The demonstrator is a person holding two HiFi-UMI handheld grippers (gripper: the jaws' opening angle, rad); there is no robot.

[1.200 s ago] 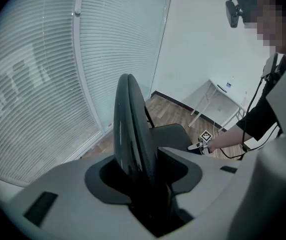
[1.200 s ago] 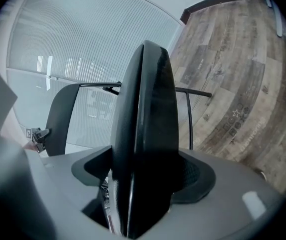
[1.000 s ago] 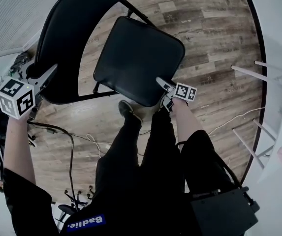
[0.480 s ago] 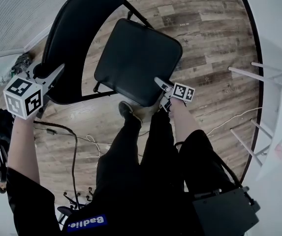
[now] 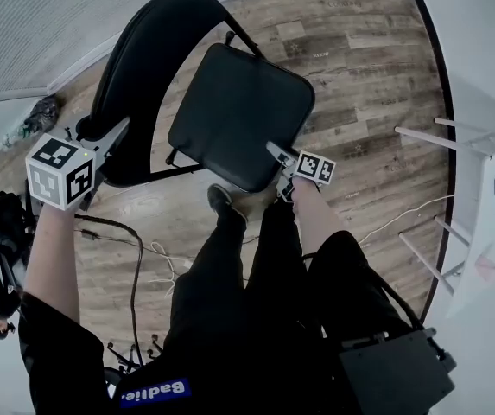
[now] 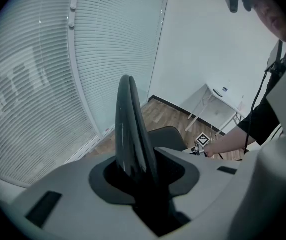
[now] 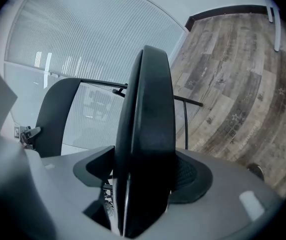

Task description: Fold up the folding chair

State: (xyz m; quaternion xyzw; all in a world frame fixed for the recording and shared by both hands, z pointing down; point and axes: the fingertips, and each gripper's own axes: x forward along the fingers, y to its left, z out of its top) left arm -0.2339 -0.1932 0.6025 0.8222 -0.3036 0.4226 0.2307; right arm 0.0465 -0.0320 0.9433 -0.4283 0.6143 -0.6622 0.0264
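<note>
A black folding chair stands open on the wood floor, its curved backrest [image 5: 143,67] to the left of its padded seat [image 5: 238,115]. My left gripper [image 5: 113,137] is on the backrest's near edge. In the left gripper view the backrest [image 6: 130,124] stands edge-on between the jaws of the left gripper [image 6: 143,169], which are closing on it. My right gripper [image 5: 277,158] holds the seat's front edge. In the right gripper view the seat [image 7: 150,114] fills the gap of the right gripper [image 7: 143,184], and the backrest [image 7: 58,109] shows at left.
The person's legs and a shoe [image 5: 221,197] stand right behind the chair. Cables [image 5: 135,240] trail over the floor at left. White furniture legs [image 5: 454,137] are at the right, window blinds [image 5: 22,24] at the left, and a black case [image 5: 394,374] at the bottom right.
Both grippers have risen a little with the chair parts in them. The left marker cube has shifted up and right in the head view, and the seat's front edge has come up slightly.
</note>
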